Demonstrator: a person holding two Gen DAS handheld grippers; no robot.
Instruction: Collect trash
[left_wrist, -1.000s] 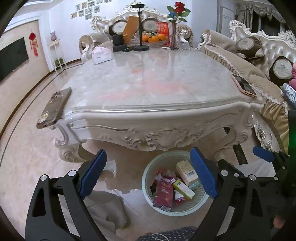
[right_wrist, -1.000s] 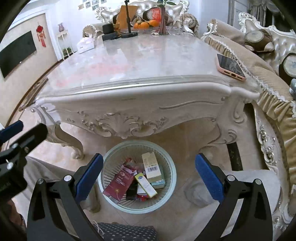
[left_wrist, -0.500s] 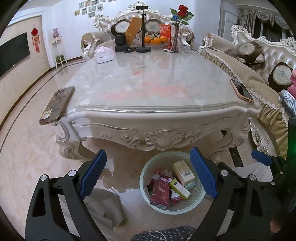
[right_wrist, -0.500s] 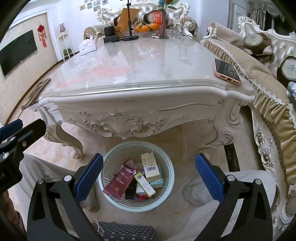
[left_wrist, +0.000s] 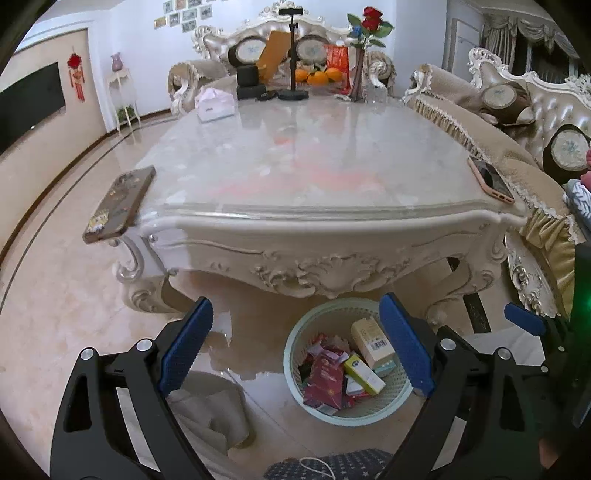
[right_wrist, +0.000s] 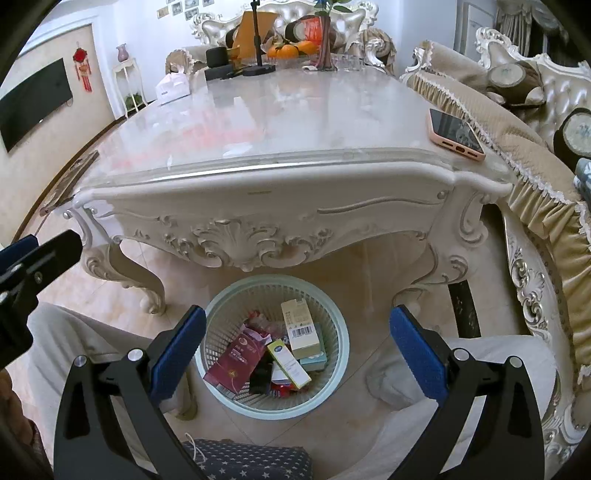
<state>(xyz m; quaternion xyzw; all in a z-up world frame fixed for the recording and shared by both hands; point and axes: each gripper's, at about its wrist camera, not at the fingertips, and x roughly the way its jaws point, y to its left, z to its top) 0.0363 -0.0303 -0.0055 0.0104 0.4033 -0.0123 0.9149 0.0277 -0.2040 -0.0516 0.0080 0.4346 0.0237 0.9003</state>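
Note:
A pale green mesh waste basket (left_wrist: 295, 363) (right_wrist: 341, 354) stands on the floor under the near edge of the ornate marble table (left_wrist: 303, 173) (right_wrist: 280, 122). It holds several pieces of trash: a cream carton (left_wrist: 371, 343) (right_wrist: 301, 328), a red packet (left_wrist: 325, 380) (right_wrist: 236, 360) and a yellow-green box (left_wrist: 364, 373) (right_wrist: 290, 363). My left gripper (left_wrist: 295, 347) is open and empty, above and left of the basket. My right gripper (right_wrist: 295, 354) is open and empty, straight above the basket. Its tip shows at the right of the left wrist view (left_wrist: 524, 319).
A dark phone (left_wrist: 120, 203) overhangs the table's left corner. A pink phone (left_wrist: 489, 181) (right_wrist: 456, 133) lies at the right edge. Oranges (left_wrist: 317, 76), a vase, a tissue box (left_wrist: 214, 105) and a stand sit at the far end. A sofa (left_wrist: 517, 155) runs along the right.
Both grippers have drawn back and risen slightly, so the table and basket sit lower in view. Both stay open and empty.

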